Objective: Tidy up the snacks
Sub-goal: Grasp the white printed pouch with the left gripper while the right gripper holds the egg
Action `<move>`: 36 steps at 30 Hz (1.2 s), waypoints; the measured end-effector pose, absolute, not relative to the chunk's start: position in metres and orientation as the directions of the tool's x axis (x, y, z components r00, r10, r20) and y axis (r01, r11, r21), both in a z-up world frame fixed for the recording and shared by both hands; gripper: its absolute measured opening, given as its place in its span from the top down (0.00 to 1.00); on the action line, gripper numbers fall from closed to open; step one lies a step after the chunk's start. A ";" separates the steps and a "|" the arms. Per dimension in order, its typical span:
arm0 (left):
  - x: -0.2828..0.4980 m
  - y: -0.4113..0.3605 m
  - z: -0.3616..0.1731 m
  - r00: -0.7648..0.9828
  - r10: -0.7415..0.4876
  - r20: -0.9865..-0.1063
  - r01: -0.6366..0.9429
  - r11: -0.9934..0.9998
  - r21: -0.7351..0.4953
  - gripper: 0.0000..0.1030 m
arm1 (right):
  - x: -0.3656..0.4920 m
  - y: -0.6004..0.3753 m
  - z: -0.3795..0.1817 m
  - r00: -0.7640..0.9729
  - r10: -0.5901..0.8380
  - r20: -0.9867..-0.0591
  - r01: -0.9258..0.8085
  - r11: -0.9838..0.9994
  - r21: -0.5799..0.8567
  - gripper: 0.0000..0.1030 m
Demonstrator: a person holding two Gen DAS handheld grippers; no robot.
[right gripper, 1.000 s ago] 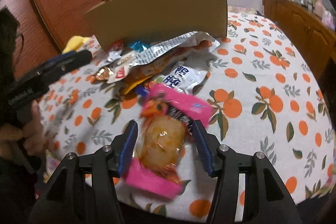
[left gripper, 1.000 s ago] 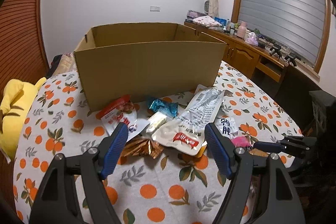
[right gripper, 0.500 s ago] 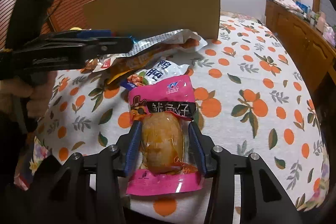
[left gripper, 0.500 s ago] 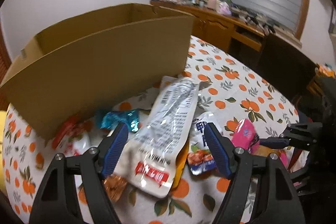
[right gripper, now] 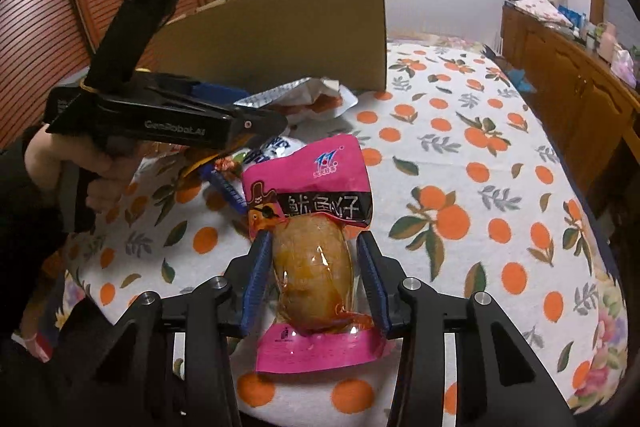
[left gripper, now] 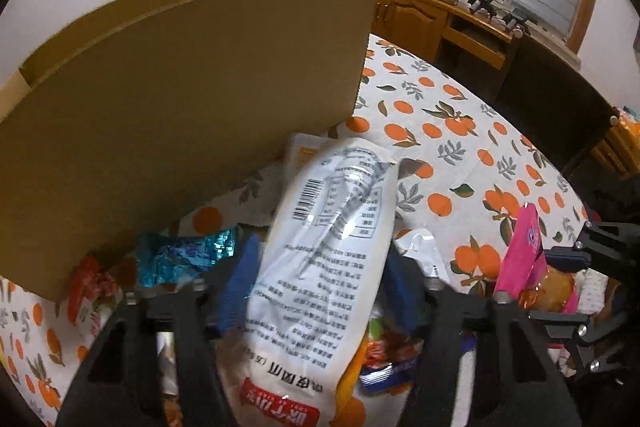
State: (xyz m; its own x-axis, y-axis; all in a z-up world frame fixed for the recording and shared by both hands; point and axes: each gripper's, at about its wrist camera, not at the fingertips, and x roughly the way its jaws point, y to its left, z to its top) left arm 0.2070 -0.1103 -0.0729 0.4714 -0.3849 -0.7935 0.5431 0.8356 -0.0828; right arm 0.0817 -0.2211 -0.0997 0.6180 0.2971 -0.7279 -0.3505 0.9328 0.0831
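Observation:
An open cardboard box (left gripper: 180, 99) stands on the orange-print tablecloth; it also shows in the right wrist view (right gripper: 280, 39). A pile of snack packets lies in front of it. My left gripper (left gripper: 320, 275) straddles a long white packet (left gripper: 332, 247) with a barcode; its blue fingers (left gripper: 236, 279) press the packet's sides. My right gripper (right gripper: 316, 275) is shut on a pink squid snack packet (right gripper: 312, 251), held just above the table near its front edge. That pink packet also shows in the left wrist view (left gripper: 524, 251).
A teal wrapper (left gripper: 180, 259) and a red-white packet (left gripper: 88, 291) lie by the box's base. A wooden sideboard (right gripper: 580, 75) with clutter stands at the right. A dark chair (left gripper: 552, 115) is beyond the table. The left gripper's body (right gripper: 160, 123) hangs over the pile.
My left gripper dropped forward onto the pile and closed around the white packet. My right gripper closed on the pink packet and lifted it slightly.

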 end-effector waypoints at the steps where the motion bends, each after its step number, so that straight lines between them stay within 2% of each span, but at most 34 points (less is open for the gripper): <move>1: 0.207 -0.110 -0.072 0.469 -0.393 -0.791 0.549 0.831 -0.087 0.52 | 0.083 -0.224 -0.099 0.620 0.300 -0.725 -0.350 0.933 0.087 0.58; 6: 0.204 -0.108 -0.061 0.485 -0.399 -0.778 0.548 0.832 -0.085 0.71 | 0.087 -0.230 -0.099 0.622 0.305 -0.721 -0.348 0.933 0.094 0.58; 9: 0.200 -0.107 -0.056 0.497 -0.399 -0.771 0.551 0.831 -0.075 0.76 | 0.089 -0.235 -0.099 0.624 0.310 -0.717 -0.342 0.934 0.105 0.58; 13: 0.195 -0.101 -0.050 0.507 -0.418 -0.754 0.553 0.828 -0.087 0.78 | 0.093 -0.237 -0.101 0.625 0.311 -0.717 -0.337 0.935 0.111 0.58; 22: 0.197 -0.093 -0.051 0.470 -0.451 -0.759 0.559 0.817 -0.140 0.69 | 0.096 -0.240 -0.105 0.623 0.299 -0.723 -0.323 0.940 0.111 0.58; 27: 0.204 -0.087 -0.054 0.467 -0.434 -0.770 0.543 0.828 -0.138 0.74 | 0.099 -0.241 -0.105 0.620 0.295 -0.727 -0.320 0.941 0.109 0.58; 30: 0.206 -0.085 -0.059 0.466 -0.422 -0.778 0.540 0.832 -0.128 0.73 | 0.101 -0.240 -0.105 0.614 0.298 -0.731 -0.327 0.939 0.109 0.58; 32: 0.207 -0.084 -0.060 0.466 -0.414 -0.782 0.532 0.837 -0.126 0.68 | 0.103 -0.239 -0.106 0.611 0.299 -0.733 -0.333 0.937 0.105 0.58; 36: 0.210 -0.086 -0.067 0.475 -0.366 -0.800 0.514 0.854 -0.086 0.51 | 0.107 -0.238 -0.106 0.608 0.315 -0.729 -0.347 0.931 0.113 0.58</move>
